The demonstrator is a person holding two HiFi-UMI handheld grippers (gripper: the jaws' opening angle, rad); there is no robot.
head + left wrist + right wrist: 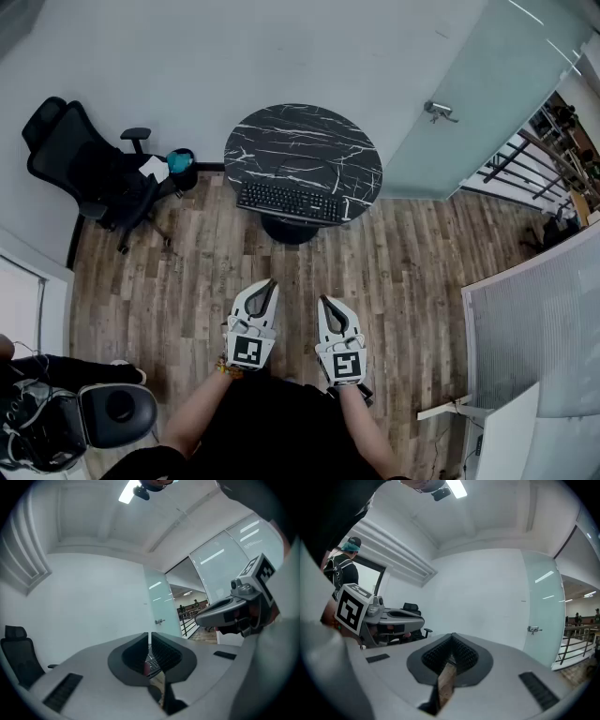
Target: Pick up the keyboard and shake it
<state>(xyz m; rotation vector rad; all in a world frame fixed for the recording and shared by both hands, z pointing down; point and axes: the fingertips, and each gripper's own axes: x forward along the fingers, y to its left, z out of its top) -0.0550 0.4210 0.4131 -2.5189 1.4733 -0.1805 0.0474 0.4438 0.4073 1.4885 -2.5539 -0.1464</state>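
Forearms (202,408) bare, cut off by the frame bottom, dark clothing between them. Left gripper (265,283) and right gripper (325,300): white moulded shells with black ribbed pads, a square-marker cube on each, held side by side over the floor (187,281), close but apart. Both sets of jaws pressed together, nothing between them. The left gripper view (150,638) and the right gripper view (452,643) confirm it. Only a sliver of wood shows through the slot under the right pair.

Floor is wood-look planks, mixed grey-brown, matte. Padded round stool (117,412) at lower left, partly cropped.

Further out, a round table (281,131), black top with white marble veining on a dark pedestal mostly hidden beneath it. Keyboard (291,202) lies flat on the table's near edge: black, rectangular, full-size, well apart from both grippers. Key legends too small to read.

Black mesh office chair (84,169) to the left against the wall, a teal object (180,161) beside it that I cannot identify. Frosted glass door (469,94) with metal handle (439,111) to the right, and dark railing (525,164) beyond.
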